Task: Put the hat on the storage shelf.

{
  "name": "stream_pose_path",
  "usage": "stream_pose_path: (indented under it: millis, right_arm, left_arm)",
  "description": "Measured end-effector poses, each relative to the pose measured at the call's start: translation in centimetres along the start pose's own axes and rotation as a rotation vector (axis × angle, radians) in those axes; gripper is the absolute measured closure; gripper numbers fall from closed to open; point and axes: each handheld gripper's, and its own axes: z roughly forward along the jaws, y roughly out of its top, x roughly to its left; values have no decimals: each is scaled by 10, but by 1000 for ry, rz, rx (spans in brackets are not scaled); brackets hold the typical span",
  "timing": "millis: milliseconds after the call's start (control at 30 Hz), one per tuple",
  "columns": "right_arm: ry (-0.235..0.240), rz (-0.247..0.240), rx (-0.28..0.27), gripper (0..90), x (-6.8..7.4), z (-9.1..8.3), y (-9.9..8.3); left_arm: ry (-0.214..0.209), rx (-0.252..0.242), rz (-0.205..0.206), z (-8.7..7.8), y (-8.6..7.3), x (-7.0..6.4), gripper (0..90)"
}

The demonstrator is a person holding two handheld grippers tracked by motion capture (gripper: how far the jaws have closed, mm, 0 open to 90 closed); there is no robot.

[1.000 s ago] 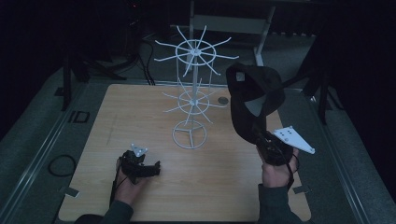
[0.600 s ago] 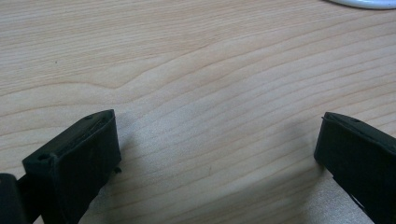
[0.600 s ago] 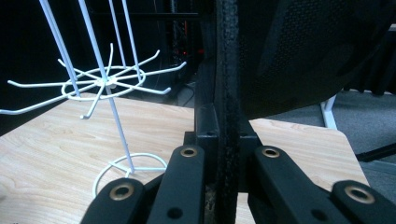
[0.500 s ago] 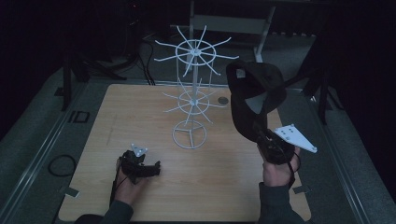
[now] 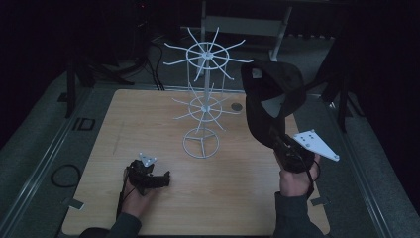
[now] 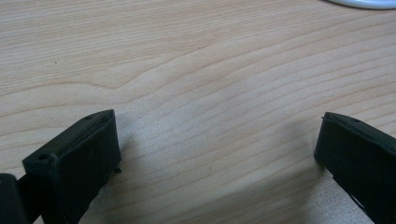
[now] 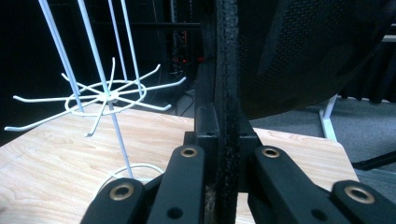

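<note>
The right gripper [image 5: 277,140] pinches the stiff brim of a black cap [image 5: 271,94] and holds it up in the air, just to the right of the white wire rack [image 5: 204,99]. The cap looks round and made of soft mesh cloth. The rack has thin hooks that spread out like wheel spokes. The left gripper [image 5: 161,179] rests on the pale wooden worktop [image 5: 148,114], down to the left of the rack, with its jaws spread apart.
</note>
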Motion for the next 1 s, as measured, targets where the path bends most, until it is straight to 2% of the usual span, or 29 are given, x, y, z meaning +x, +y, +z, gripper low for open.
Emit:
stream_pose_path:
  millis: [1000]
  right_arm:
    - [-4, -3, -30, 864, 0, 5, 17]
  left_arm:
    - [0, 1, 1, 0, 0, 0, 1]
